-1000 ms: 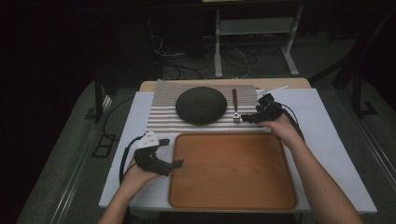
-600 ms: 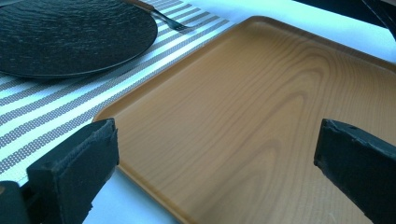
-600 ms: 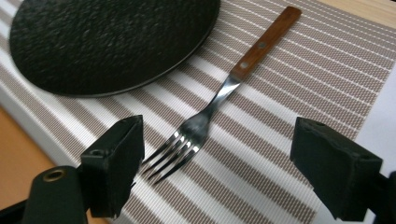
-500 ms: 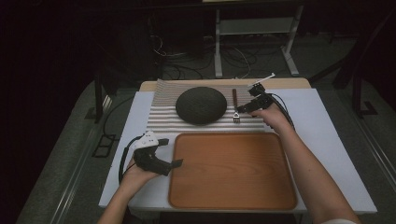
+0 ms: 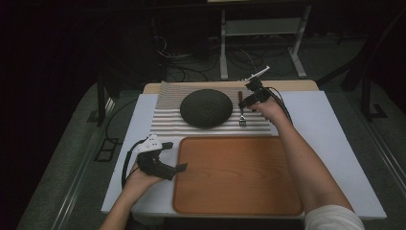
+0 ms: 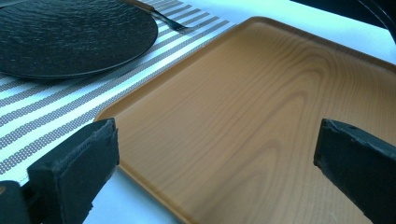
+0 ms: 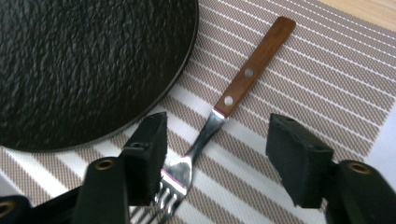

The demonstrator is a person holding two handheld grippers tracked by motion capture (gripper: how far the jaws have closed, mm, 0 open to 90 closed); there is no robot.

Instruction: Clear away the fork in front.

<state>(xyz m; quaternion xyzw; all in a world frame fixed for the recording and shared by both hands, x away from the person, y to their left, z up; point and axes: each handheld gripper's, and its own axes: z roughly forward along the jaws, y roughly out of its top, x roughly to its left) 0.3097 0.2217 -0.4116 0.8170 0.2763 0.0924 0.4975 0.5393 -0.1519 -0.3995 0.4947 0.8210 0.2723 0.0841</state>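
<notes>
Right gripper [image 5: 245, 101]: over the far part of the striped placemat [image 5: 167, 122], just right of the black plate [image 5: 206, 107]. Its jaws have just been closing and stand part open, astride the fork [image 5: 242, 109]; in the right gripper view [image 7: 212, 161] the left pad lies close against the fork's head, the right pad stands clear of it. No firm grip is seen.
Fork: flat on the placemat beside the plate rim, wooden handle pointing to the far edge of the table, tines toward the tray. In the right gripper view its neck and tines [image 7: 180, 179] lie between the jaws.
Left gripper [image 5: 171, 163]: held at the near left corner of the wooden tray [image 5: 239, 191], jaws wide apart with nothing between them; the left gripper view [image 6: 215, 163] looks across the bare tray [image 6: 261, 93].
Plate: on the placemat, beyond the tray.
Table [image 5: 330, 124]: white top, bearing placemat and tray.
</notes>
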